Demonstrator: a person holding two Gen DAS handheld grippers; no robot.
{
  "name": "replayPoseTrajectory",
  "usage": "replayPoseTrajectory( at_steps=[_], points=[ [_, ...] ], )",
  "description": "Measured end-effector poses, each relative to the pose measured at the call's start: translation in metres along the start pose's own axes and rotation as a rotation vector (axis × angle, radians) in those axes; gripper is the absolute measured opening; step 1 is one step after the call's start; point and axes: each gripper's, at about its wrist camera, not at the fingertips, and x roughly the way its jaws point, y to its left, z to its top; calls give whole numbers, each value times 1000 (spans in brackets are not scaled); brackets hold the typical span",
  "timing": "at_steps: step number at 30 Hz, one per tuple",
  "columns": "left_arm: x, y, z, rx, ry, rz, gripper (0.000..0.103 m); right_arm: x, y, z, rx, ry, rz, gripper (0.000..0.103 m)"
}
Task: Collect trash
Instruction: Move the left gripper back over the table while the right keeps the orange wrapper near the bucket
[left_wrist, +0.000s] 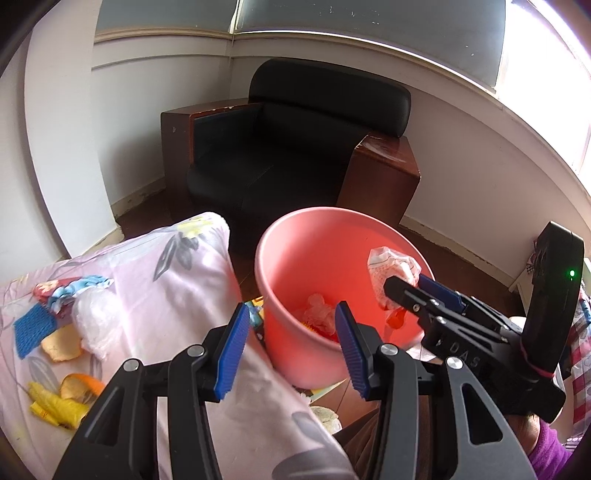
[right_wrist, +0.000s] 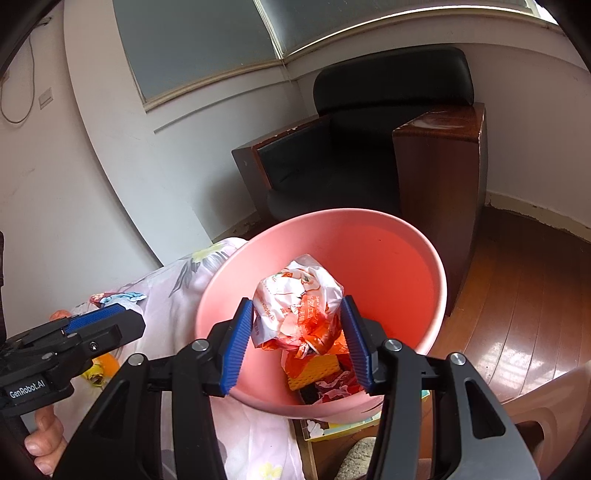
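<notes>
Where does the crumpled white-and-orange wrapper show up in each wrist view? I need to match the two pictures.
Left wrist view: the crumpled wrapper is right of centre, clamped in the right gripper, over the far-right inner side of the pink bin.
Right wrist view: the wrapper is at centre, between the blue fingers, above the bin's opening.
Shared landmark: the black armchair behind the bin.

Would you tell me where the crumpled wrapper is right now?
The crumpled wrapper sits clamped in the right gripper, held over the open pink bucket.
</notes>
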Motion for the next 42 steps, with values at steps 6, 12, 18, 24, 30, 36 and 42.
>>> replayPoseTrajectory(
  at_steps=[6,12,18,24,30,36,42],
  points=[
    [-21,14,-13,-14,7,34,47,-12,11,-3,-35,-19,11,50],
    [-41,34,-32,-77,23,74,47,-22,17,-9,-40,-26,34,50],
    [-50,39,-55,-88,65,115,48,-25,23,-18,-40,-7,59,50],
    [-52,41,-68,-91,97,129,49,-30,32,-25,-49,-2,88,50],
    [-60,49,-74,-109,91,144,52,-31,44,-32,-61,20,117,50],
    [-68,63,-82,-136,87,157,53,-31,57,-38,-77,39,131,50],
    [-78,82,-92,-171,75,180,53,-30,74,-44,-89,57,158,50]
  ],
)
